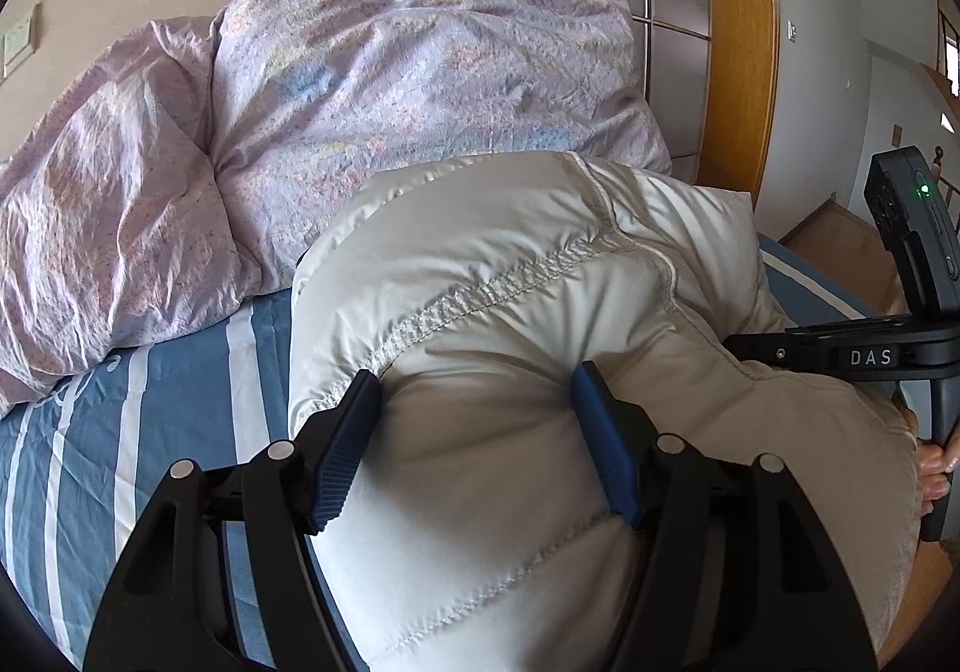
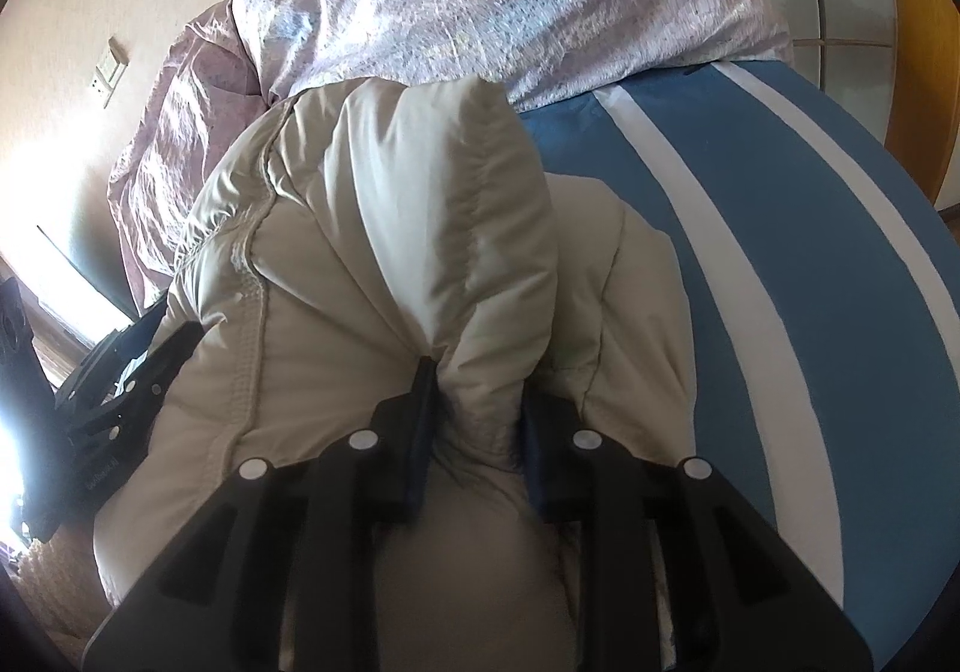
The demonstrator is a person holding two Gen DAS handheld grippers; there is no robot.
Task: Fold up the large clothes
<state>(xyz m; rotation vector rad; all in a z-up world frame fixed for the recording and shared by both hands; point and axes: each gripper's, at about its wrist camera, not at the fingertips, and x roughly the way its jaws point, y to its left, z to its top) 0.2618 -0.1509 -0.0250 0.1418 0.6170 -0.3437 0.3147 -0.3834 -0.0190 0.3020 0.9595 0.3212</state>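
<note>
A puffy cream quilted jacket (image 1: 540, 276) lies bunched on the blue striped bed sheet (image 1: 180, 402). My left gripper (image 1: 477, 378) is shut on a thick padded bulge of it, the blue pads (image 1: 342, 450) pressing in from both sides. The right gripper's body (image 1: 870, 357) shows at the jacket's right edge, held by a hand (image 1: 933, 471). In the right wrist view my right gripper (image 2: 480, 384) pinches a narrower fold of the jacket (image 2: 384, 204), which stands up in a ridge ahead of the fingers. The left gripper's body (image 2: 120, 390) shows at the jacket's left side.
A crumpled lilac floral duvet (image 1: 336, 90) is heaped on the bed just behind the jacket. A wood-framed door and wall (image 1: 738, 42) stand beyond. Bare striped sheet (image 2: 750, 228) stretches to the jacket's right, ending at the bed's edge.
</note>
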